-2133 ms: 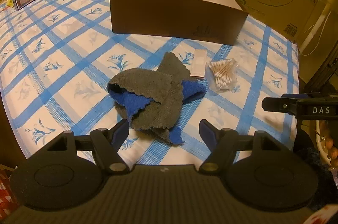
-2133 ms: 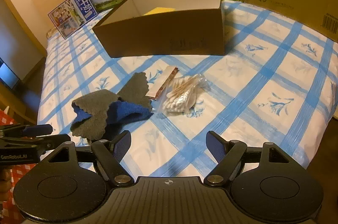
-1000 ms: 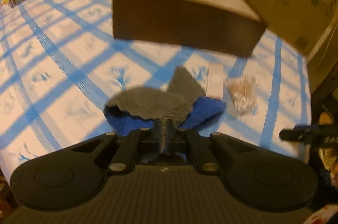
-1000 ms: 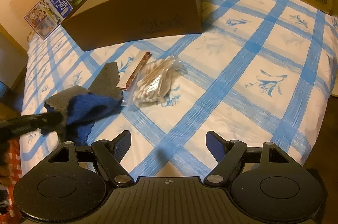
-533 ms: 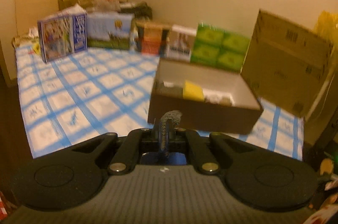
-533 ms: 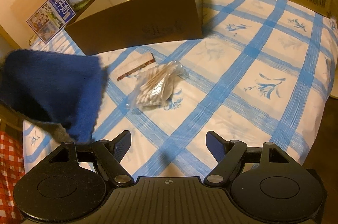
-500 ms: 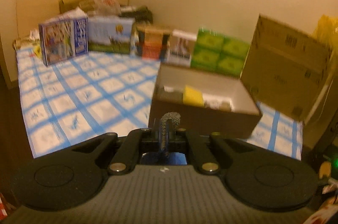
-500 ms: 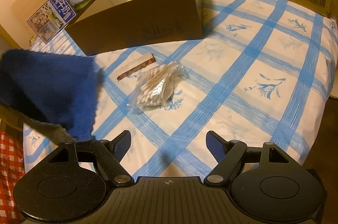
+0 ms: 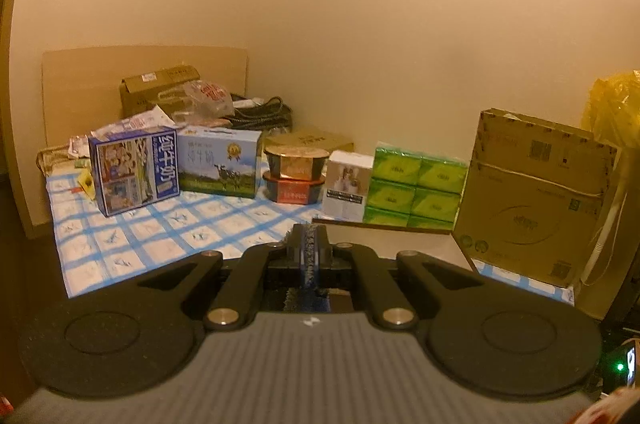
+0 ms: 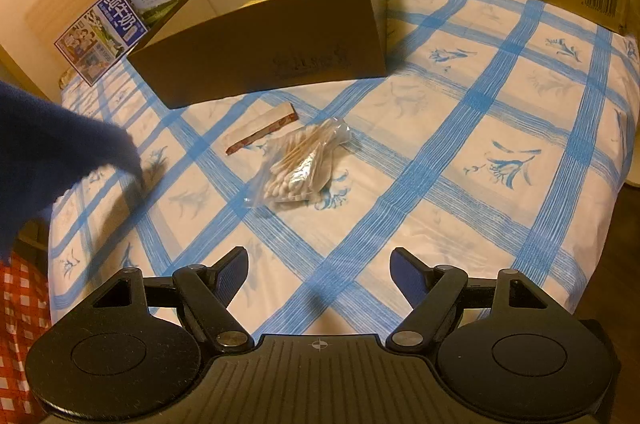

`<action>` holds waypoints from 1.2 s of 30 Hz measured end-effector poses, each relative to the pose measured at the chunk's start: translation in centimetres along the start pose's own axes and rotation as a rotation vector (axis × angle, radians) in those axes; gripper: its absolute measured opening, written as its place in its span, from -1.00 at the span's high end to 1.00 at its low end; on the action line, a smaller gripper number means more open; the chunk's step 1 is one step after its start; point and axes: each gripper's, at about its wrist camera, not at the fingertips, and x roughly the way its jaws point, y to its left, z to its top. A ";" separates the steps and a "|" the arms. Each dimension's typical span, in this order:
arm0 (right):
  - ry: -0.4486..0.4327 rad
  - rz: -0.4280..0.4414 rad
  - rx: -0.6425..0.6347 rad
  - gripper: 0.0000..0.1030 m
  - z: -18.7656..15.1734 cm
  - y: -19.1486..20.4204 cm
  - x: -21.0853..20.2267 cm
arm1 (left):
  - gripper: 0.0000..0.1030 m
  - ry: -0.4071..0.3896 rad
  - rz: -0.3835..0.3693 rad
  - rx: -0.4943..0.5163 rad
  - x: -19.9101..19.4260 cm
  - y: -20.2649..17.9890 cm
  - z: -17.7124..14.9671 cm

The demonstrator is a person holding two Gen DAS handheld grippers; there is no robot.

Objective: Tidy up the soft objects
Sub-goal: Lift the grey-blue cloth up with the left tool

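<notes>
My left gripper [image 9: 309, 244] is shut on the grey and blue cloth [image 9: 309, 256], whose edge is pinched between the pads while the rest hangs below out of that view. In the right wrist view the same cloth [image 10: 44, 152] hangs in the air at the far left, blue side showing. The brown open box [image 10: 272, 40] stands on the blue checked sheet [image 10: 460, 152]; its far rim [image 9: 384, 229] shows just past the left fingers. My right gripper [image 10: 318, 272] stands open above the sheet, holding nothing. A bag of cotton swabs [image 10: 298, 164] lies in front of it.
A thin paper packet [image 10: 262, 133] lies beside the swabs. Along the back stand milk cartons [image 9: 134, 170], stacked food tubs [image 9: 294, 174], green tissue packs [image 9: 414, 190] and a big cardboard carton [image 9: 532, 196]. The sheet's right edge drops off to the floor.
The left gripper closed on the cloth and lifted it off the sheet, tilting up so its view now faces the wall. The right gripper stayed still and open.
</notes>
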 end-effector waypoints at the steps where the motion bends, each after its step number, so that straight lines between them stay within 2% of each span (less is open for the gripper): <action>1: 0.000 0.000 0.000 -0.51 0.0 0.0 0.0 | 0.94 -0.004 0.007 0.003 -0.1 0.1 0.1; 8: -0.001 0.004 -0.004 -0.51 0.0 0.1 0.1 | 0.94 0.013 0.052 -0.009 0.8 1.1 -0.3; 14: -0.001 0.006 -0.010 -0.51 0.0 0.2 0.3 | 0.94 0.110 0.072 -0.022 2.9 1.8 -2.8; 20: -0.007 0.011 -0.018 -0.51 0.1 0.4 0.6 | 0.93 0.284 0.101 -0.056 6.7 3.0 -7.9; 24: -0.022 0.014 -0.046 -0.51 0.4 0.7 0.9 | 0.90 0.429 0.126 -0.046 9.5 3.3 -12.5; 27: -0.043 0.019 -0.067 -0.50 0.7 1.2 1.3 | 0.78 0.527 0.132 -0.042 11.2 3.6 -15.7; 30: -0.070 0.019 -0.087 -0.50 1.3 1.6 2.2 | 0.78 0.571 0.147 -0.027 12.0 3.4 -17.7; 32: -0.091 0.020 -0.106 -0.36 1.8 1.9 2.9 | 0.78 0.575 0.145 -0.030 12.3 3.5 -18.2; 33: -0.101 0.021 -0.116 -0.22 2.1 2.1 3.3 | 0.77 0.575 0.141 -0.029 12.4 3.5 -18.4; 36: -0.109 0.012 -0.113 -0.10 2.8 2.1 5.0 | 0.63 0.583 0.127 -0.020 13.0 3.4 -18.6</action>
